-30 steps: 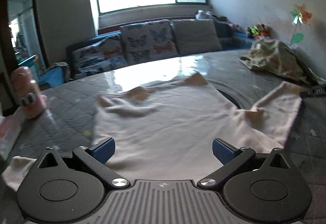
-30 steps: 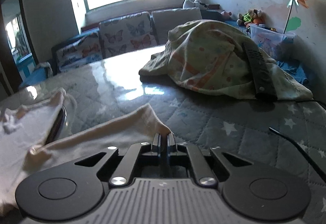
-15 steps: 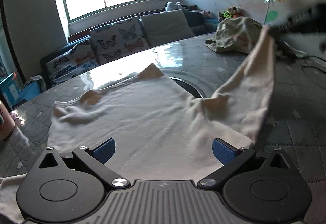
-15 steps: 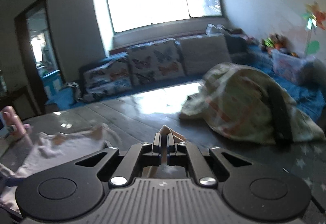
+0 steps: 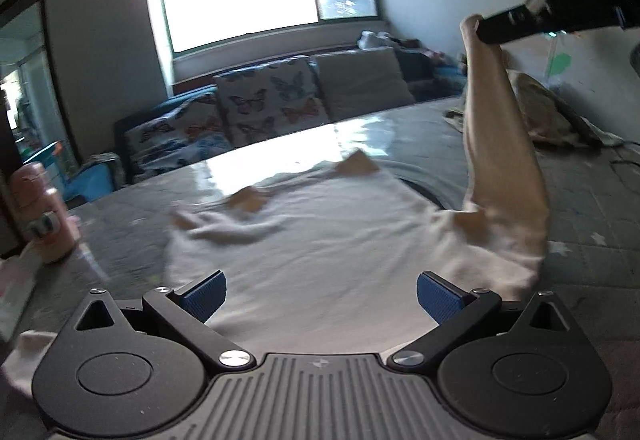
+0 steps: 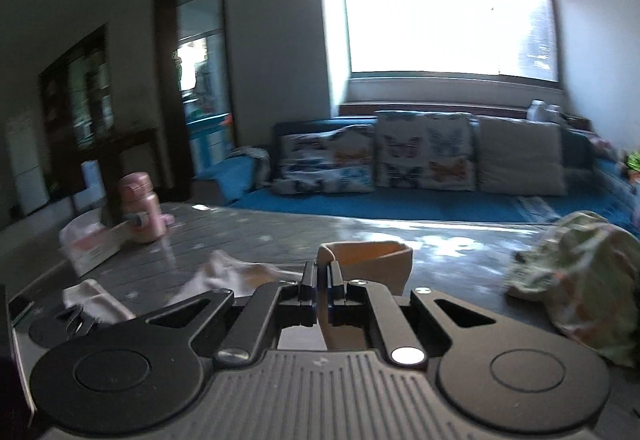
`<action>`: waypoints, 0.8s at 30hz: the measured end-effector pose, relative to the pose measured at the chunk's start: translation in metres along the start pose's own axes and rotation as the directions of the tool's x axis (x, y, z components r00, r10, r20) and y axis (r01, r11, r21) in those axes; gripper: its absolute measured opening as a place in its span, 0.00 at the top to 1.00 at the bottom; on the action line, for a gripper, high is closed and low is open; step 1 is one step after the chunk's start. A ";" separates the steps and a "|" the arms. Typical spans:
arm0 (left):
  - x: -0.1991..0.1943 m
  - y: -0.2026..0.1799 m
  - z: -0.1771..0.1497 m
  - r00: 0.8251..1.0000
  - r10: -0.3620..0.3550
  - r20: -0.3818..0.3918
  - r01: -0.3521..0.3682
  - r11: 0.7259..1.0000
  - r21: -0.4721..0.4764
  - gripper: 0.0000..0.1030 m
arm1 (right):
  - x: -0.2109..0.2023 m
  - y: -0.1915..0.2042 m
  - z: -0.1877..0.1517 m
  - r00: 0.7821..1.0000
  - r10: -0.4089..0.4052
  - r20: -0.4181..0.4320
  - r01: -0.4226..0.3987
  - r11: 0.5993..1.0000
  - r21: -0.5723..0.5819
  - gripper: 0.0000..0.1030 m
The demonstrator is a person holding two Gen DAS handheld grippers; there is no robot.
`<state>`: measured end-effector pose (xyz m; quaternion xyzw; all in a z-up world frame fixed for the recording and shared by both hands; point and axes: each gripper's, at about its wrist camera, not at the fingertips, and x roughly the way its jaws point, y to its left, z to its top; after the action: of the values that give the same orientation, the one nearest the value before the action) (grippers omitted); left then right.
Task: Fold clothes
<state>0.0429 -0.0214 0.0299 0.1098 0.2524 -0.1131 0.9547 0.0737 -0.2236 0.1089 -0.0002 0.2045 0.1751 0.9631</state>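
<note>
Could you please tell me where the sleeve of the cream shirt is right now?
The sleeve is lifted off the table at the right of the left wrist view, its cuff pinched in the right gripper, in front of the crumpled floral cloth.

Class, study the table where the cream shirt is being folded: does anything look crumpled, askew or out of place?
Yes. The cream shirt's far left sleeve lies bunched and wrinkled, not flat. A patterned cloth sits heaped at the table's right. The right gripper holds the other sleeve aloft.
</note>
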 end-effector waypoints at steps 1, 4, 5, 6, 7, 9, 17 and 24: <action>-0.003 0.007 -0.002 1.000 0.013 0.001 -0.013 1.000 -0.013 0.00 | 0.004 0.007 0.001 1.000 0.012 -0.004 -0.012 1.000 -0.010 0.96; -0.010 0.028 -0.009 0.999 0.049 -0.002 -0.049 0.997 -0.056 0.00 | 0.017 0.036 0.000 0.998 0.062 -0.028 -0.063 0.997 -0.039 0.96; -0.012 0.033 -0.012 0.998 0.059 -0.007 -0.059 0.996 -0.068 0.00 | 0.022 0.044 -0.001 0.997 0.074 -0.037 -0.076 0.996 -0.048 0.96; -0.013 0.039 -0.015 0.998 0.069 -0.011 -0.070 0.994 -0.081 0.00 | 0.026 0.050 -0.002 0.995 0.087 -0.047 -0.089 0.994 -0.056 0.96; -0.014 0.044 -0.018 0.997 0.077 -0.016 -0.078 0.993 -0.092 0.00 | 0.030 0.061 -0.005 0.993 0.105 -0.063 -0.109 0.992 -0.069 0.96; -0.015 0.052 -0.024 0.995 0.093 -0.027 -0.096 0.989 -0.109 0.00 | 0.041 0.080 -0.011 0.986 0.135 -0.094 -0.144 0.985 -0.091 0.96; -0.014 0.063 -0.036 0.992 0.111 -0.053 -0.118 0.982 -0.148 0.00 | 0.065 0.108 -0.033 0.953 0.220 -0.207 -0.247 0.962 -0.115 0.89; -0.012 0.054 -0.027 0.997 0.065 -0.031 -0.069 0.988 -0.139 0.08 | 0.048 0.068 -0.043 0.957 0.134 -0.257 -0.173 0.975 -0.138 0.87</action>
<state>0.0351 0.0395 0.0215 0.0527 0.2685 -0.0615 0.9599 0.0744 -0.1464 0.0554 -0.0826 0.3070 0.2640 0.9106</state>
